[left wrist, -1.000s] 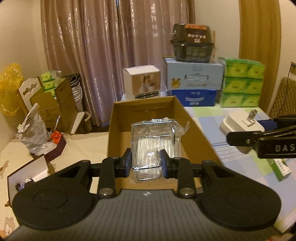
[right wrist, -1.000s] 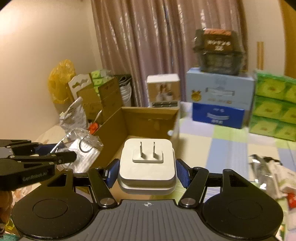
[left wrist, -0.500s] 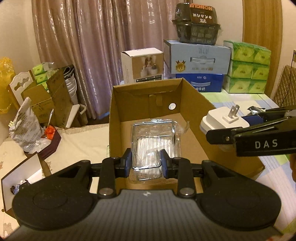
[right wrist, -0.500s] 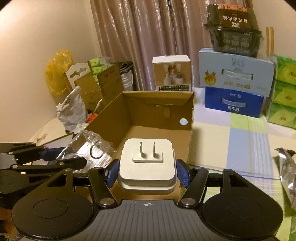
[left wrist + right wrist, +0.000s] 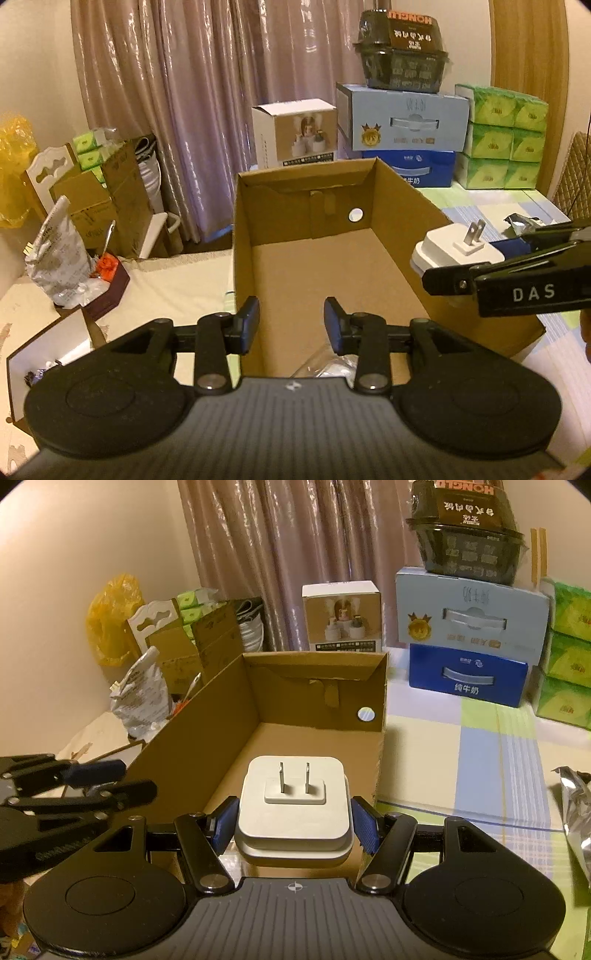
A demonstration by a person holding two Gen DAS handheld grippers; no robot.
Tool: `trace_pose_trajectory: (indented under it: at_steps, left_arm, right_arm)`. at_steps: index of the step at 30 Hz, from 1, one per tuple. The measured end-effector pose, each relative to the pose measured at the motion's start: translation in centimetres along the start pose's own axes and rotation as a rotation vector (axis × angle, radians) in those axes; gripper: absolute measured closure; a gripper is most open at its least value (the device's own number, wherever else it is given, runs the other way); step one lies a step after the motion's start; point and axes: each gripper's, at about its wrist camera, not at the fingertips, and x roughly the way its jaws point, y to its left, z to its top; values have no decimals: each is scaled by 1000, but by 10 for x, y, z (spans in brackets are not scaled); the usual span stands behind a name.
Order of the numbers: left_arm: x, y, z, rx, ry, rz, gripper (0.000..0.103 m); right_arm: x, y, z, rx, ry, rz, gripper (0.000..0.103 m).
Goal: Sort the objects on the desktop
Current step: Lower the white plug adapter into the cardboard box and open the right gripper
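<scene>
Nearest the cardboard box's [image 5: 402, 206] front edge, the left gripper [image 5: 291, 325] is seen with its jaws opening and nothing pressed between the blue pads; only a scrap of clear plastic packet [image 5: 328, 365] is glimpsed just below them, at the near end of the box floor, mostly hidden by the gripper body. Over the box's right wall, the right gripper [image 5: 293, 823] is clamped on a white plug adapter [image 5: 293, 808], gripped by both sides with the two metal prongs pointing up and away; whether the adapter is inside the box or just above its rim cannot be told. The rest of the box floor is shown bare, and a small round sticker [image 5: 365, 714] is fixed on the far inner wall. Right of the box, a silver foil packet [image 5: 576, 812] is laid on the checked tablecloth [image 5: 480, 746]. Beyond the box, a white carton [image 5: 295, 133] is stood against the curtain [image 5: 207, 92], beside stacked blue milk cases [image 5: 467, 638] topped by a dark bowl pack [image 5: 400, 55].
</scene>
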Motion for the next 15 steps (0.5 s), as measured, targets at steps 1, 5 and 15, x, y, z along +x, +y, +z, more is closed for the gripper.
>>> trace_pose_trajectory:
  at_steps: [1,5,15]
  left_arm:
    - [-2,1,1,-3,-3,1,71]
    - [-8,6,2,-16,-9,1,69]
    - [-14,10,-3,-42,-12,5,64]
  right_arm:
    - [0,1,0,0,2,2,41]
    - [2,5,-3,-9,11,6,41]
    - [4,7,-6,-12,3,17,27]
